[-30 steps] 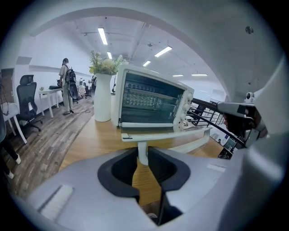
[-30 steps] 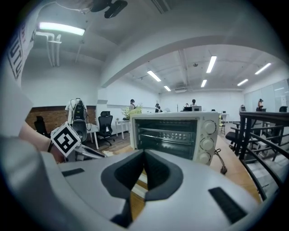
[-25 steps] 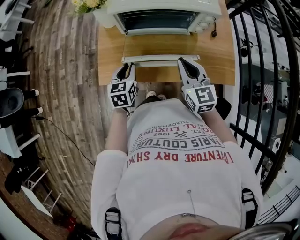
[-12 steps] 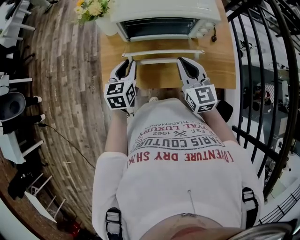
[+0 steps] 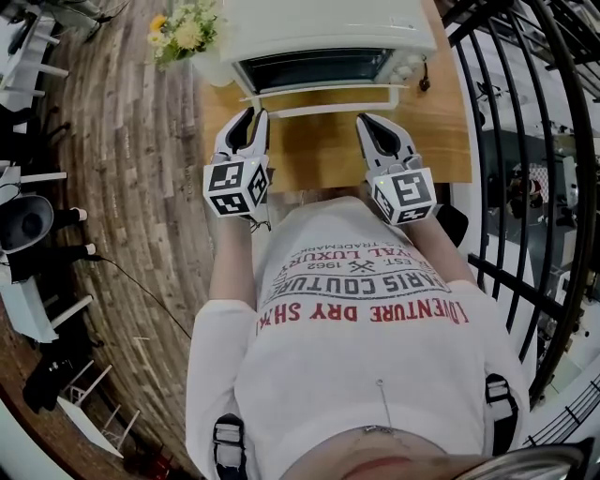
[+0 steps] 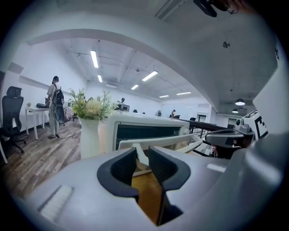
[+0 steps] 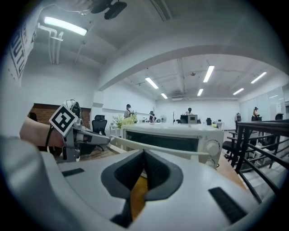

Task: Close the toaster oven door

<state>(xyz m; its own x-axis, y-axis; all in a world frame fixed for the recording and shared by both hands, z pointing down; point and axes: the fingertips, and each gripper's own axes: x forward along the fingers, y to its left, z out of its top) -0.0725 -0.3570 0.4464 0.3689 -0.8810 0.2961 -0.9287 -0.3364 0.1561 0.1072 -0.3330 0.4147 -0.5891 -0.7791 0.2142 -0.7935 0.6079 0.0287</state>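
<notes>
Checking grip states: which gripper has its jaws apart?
The left gripper: its jaws, just opened further, stand apart and empty; on the right gripper they meet.

The oven (image 5: 328, 28) sits at the back of the surface (image 5: 319, 150), flowers (image 5: 183, 33) on its left, a railing (image 5: 511, 283) right of the surface

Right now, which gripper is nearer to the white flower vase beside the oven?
Left. The left gripper hovers near the vase, by the left end of the oven door handle; the right gripper is at the handle's other end, farther away.
</notes>
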